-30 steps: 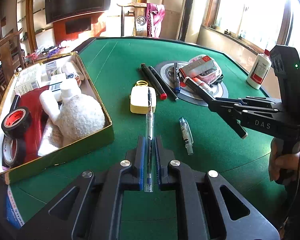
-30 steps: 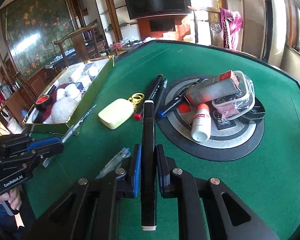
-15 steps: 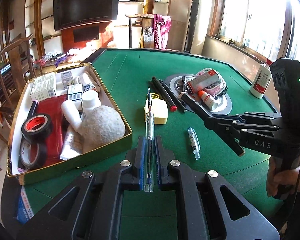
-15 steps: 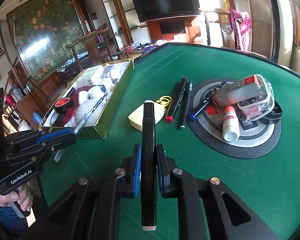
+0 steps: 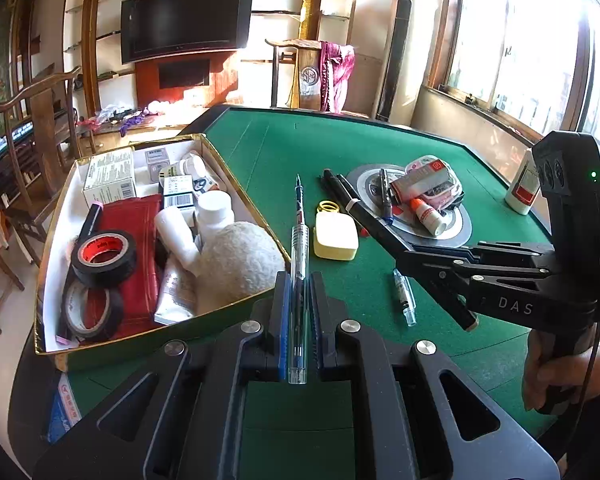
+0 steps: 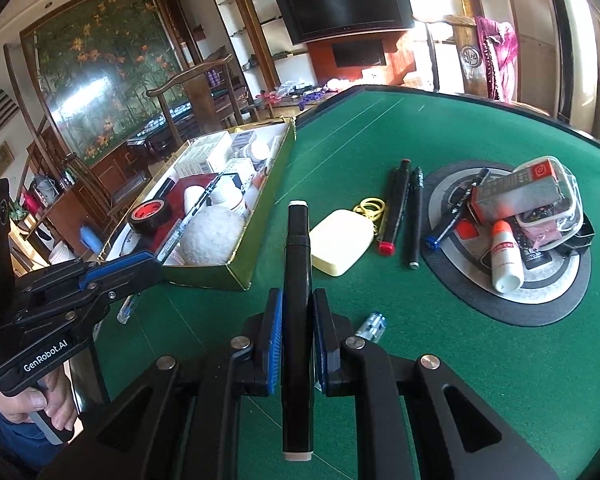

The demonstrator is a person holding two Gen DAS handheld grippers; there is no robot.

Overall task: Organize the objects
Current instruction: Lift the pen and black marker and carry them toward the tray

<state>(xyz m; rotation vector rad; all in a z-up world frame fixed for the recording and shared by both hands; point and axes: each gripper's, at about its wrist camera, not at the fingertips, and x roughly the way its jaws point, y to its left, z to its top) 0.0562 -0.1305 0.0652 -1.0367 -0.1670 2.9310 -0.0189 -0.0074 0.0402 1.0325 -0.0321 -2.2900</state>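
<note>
My left gripper (image 5: 299,312) pinches a clear pen (image 5: 299,264) tight above the table beside the gold-edged box (image 5: 148,344); my right gripper (image 6: 296,344) clamps a black marker (image 6: 297,280) over the green felt (image 6: 480,360).

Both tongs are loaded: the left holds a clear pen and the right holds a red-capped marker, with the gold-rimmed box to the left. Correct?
Not quite. The right tongs hold a black marker with pale ends, as the right wrist view shows; the red-capped marker lies on the green table. The left tongs do hold the clear pen, and the gold-rimmed box is left.
</note>
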